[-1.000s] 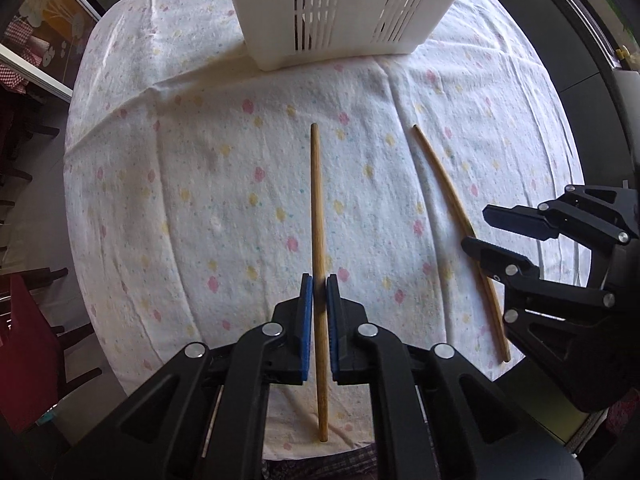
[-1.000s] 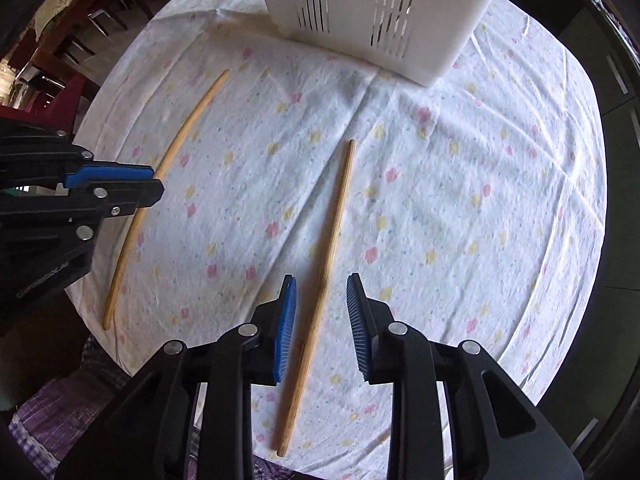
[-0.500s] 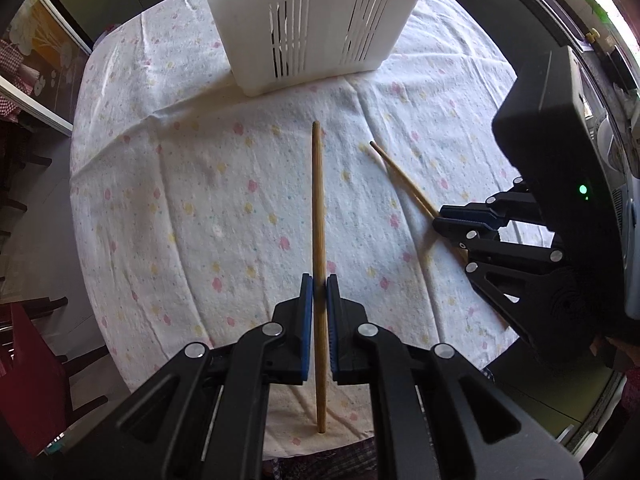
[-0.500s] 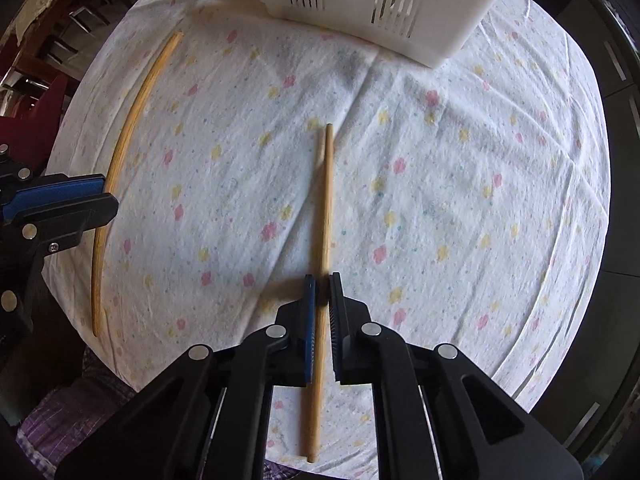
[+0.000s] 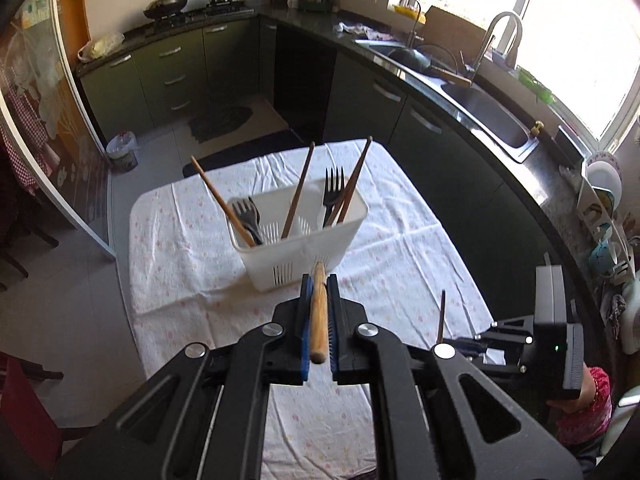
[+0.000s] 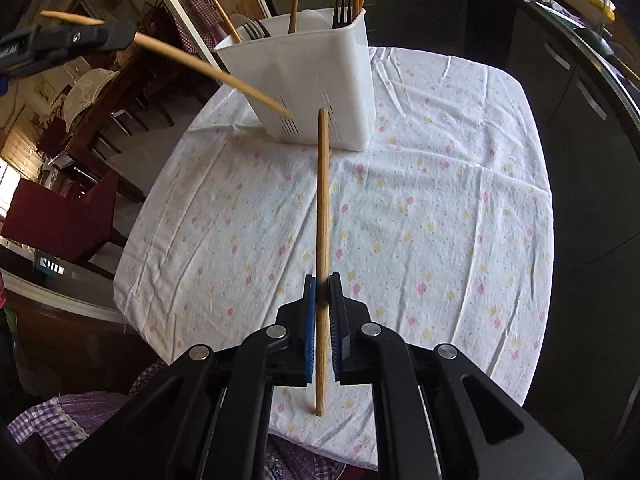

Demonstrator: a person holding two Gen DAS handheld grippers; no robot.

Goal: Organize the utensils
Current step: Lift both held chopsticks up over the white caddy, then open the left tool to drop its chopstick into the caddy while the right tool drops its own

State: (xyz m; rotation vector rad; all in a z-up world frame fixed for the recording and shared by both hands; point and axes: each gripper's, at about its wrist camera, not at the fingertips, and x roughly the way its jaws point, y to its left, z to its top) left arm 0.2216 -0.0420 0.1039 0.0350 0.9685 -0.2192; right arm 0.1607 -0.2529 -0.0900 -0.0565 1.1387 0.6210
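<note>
Now both tongs clamp 1 chopstick each, near basket.

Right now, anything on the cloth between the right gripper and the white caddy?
Nothing on it: in the right wrist view the tablecloth between the right gripper and the white caddy is bare. Only its held chopstick spans it, in the air.

left gripper clamps chopstick | basket ahead on tablecloth; holds forks, chopsticks | right gripper low right
</note>
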